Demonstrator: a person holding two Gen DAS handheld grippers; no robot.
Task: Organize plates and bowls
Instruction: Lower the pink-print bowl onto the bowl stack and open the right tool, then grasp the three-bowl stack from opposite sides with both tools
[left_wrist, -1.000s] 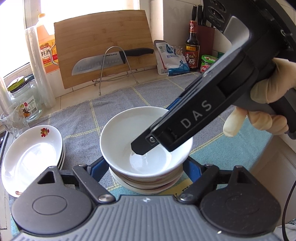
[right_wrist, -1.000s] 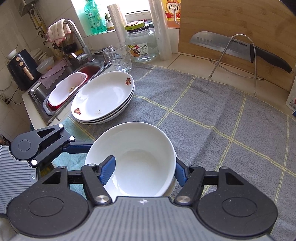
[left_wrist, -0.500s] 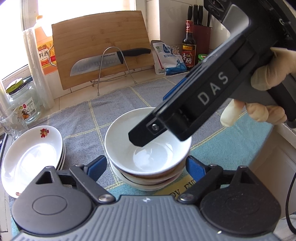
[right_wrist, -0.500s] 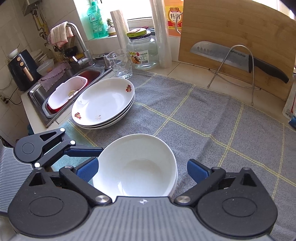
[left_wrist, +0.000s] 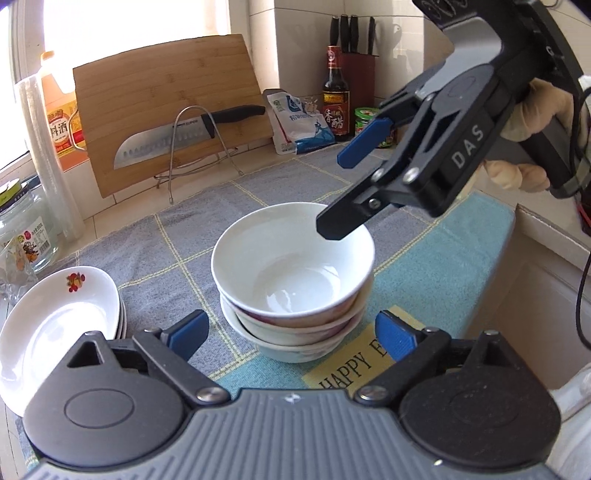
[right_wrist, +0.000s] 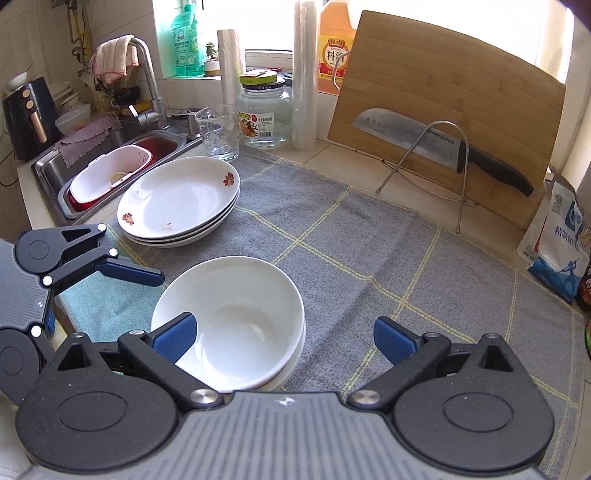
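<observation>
Now top bowl (left_wrist: 291, 269) sits empty, nested on stack (left_wrist: 295, 332)

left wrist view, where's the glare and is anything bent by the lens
Left wrist view: the window behind the cutting board is blown out white, a soft sheen sits inside the top bowl, and the counter edge bows. Right wrist view: the window is overexposed too, and the cutting board curves at the frame edge.
</observation>
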